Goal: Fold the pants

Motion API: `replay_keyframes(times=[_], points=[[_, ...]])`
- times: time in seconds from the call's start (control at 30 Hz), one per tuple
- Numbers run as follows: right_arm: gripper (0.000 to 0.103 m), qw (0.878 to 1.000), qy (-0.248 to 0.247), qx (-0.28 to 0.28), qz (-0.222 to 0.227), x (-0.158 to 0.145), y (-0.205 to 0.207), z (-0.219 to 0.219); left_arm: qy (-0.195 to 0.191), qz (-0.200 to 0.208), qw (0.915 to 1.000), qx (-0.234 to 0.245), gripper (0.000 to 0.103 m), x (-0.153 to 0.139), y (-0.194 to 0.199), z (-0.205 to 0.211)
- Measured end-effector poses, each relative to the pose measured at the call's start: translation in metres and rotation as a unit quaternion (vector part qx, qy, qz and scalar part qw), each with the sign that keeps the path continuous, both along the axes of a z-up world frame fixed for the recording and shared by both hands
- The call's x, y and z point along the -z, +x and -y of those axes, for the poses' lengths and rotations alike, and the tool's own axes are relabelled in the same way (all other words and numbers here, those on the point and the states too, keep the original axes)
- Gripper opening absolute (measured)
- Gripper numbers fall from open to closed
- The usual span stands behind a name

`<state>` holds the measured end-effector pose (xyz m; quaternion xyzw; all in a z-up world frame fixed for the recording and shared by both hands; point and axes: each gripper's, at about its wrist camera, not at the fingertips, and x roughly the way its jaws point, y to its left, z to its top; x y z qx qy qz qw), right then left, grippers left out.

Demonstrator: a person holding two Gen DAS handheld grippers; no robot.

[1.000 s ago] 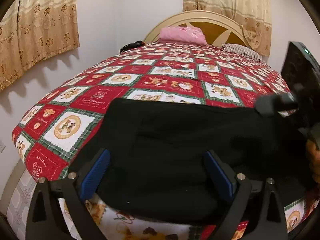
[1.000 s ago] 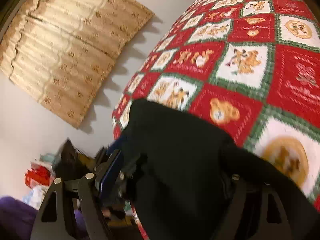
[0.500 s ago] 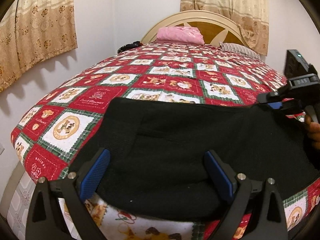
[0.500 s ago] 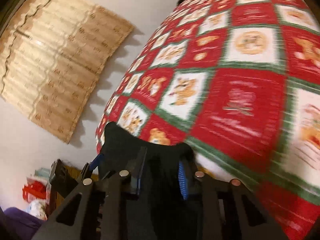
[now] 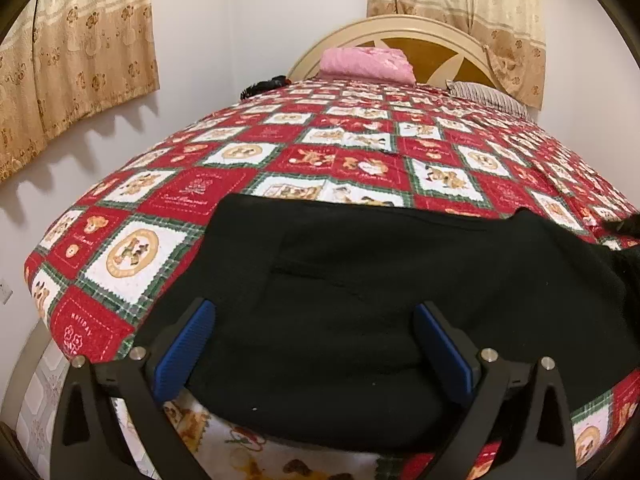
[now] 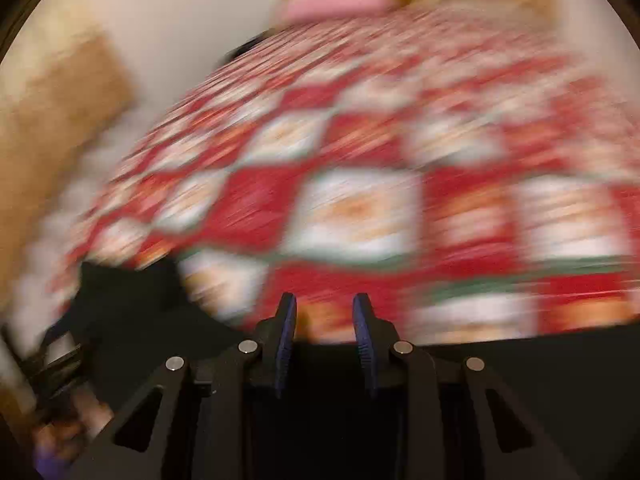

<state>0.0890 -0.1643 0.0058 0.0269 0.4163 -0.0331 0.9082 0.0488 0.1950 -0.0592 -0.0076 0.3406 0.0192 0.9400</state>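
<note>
Black pants [image 5: 400, 264] lie spread across the near end of a bed with a red, white and green patchwork quilt [image 5: 352, 160]. My left gripper [image 5: 312, 312] hovers over the pants' near edge, open wide, with its blue pads [image 5: 188, 344] apart on either side of the cloth. The right wrist view is badly blurred by motion. There my right gripper [image 6: 324, 304] has its jaws narrow, with black pants cloth [image 6: 560, 368] bunched between the pads and running off to both sides. The right gripper is out of the left wrist view.
A pink pillow [image 5: 366, 64] and a striped pillow [image 5: 488, 98] lie at the wooden headboard [image 5: 436, 46]. A small dark object [image 5: 264, 86] rests at the quilt's far left edge. Beige curtains [image 5: 76, 68] hang on the left wall. Tiled floor [image 5: 36, 404] shows at lower left.
The right gripper narrowed from wide open onto the pants cloth and moved out of the left wrist view. Its camera swung fast toward the headboard. The left gripper stayed put.
</note>
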Motion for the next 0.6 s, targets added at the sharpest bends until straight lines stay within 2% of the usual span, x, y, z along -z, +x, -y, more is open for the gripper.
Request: replay_keyframes(times=[0.07, 0.1, 0.13, 0.2, 0.27, 0.4, 0.43, 0.5, 0.53, 0.57, 0.6], points=[[0.04, 0.996, -0.05, 0.064, 0.043, -0.031, -0.006, 0.037, 0.001, -0.003, 1.0, -0.002, 0.102, 0.0, 0.001, 0.001], [0.061, 0.991, -0.065, 0.109, 0.046, -0.042, -0.005, 0.063, 0.002, -0.004, 1.0, -0.004, 0.102, 0.0, 0.001, 0.001], [0.071, 0.986, -0.07, 0.14, 0.051, -0.048, -0.006, 0.081, 0.002, -0.006, 1.0, -0.005, 0.102, 0.0, 0.002, 0.002], [0.071, 0.969, -0.097, 0.223, 0.051, -0.057, 0.001, 0.129, -0.002, -0.01, 0.9999, -0.009, 0.103, 0.0, 0.003, 0.002], [0.071, 0.944, -0.149, 0.294, 0.006, -0.049, 0.016, 0.171, -0.001, -0.01, 0.9999, -0.012, 0.103, 0.0, 0.004, 0.002], [0.071, 0.919, -0.181, 0.342, -0.082, -0.013, 0.042, 0.223, 0.0, -0.015, 0.9998, -0.015, 0.103, 0.0, 0.006, 0.003], [0.071, 0.916, -0.176, 0.347, -0.101, -0.003, 0.045, 0.232, -0.001, -0.017, 0.9998, -0.014, 0.103, -0.001, 0.006, 0.002], [0.068, 0.922, -0.142, 0.344, -0.109, 0.005, 0.041, 0.244, -0.002, -0.018, 0.9998, -0.012, 0.103, -0.001, 0.006, 0.002], [0.058, 0.929, -0.119, 0.334, -0.105, 0.005, 0.037, 0.248, -0.001, -0.018, 0.9998, -0.012, 0.103, -0.001, 0.006, 0.002], [0.052, 0.934, -0.103, 0.326, -0.101, 0.003, 0.034, 0.25, 0.0, -0.018, 0.9998, -0.012, 0.103, -0.001, 0.006, 0.002], [0.033, 0.936, -0.103, 0.323, -0.101, 0.001, 0.033, 0.25, 0.001, -0.017, 0.9998, -0.013, 0.103, -0.001, 0.006, 0.003]])
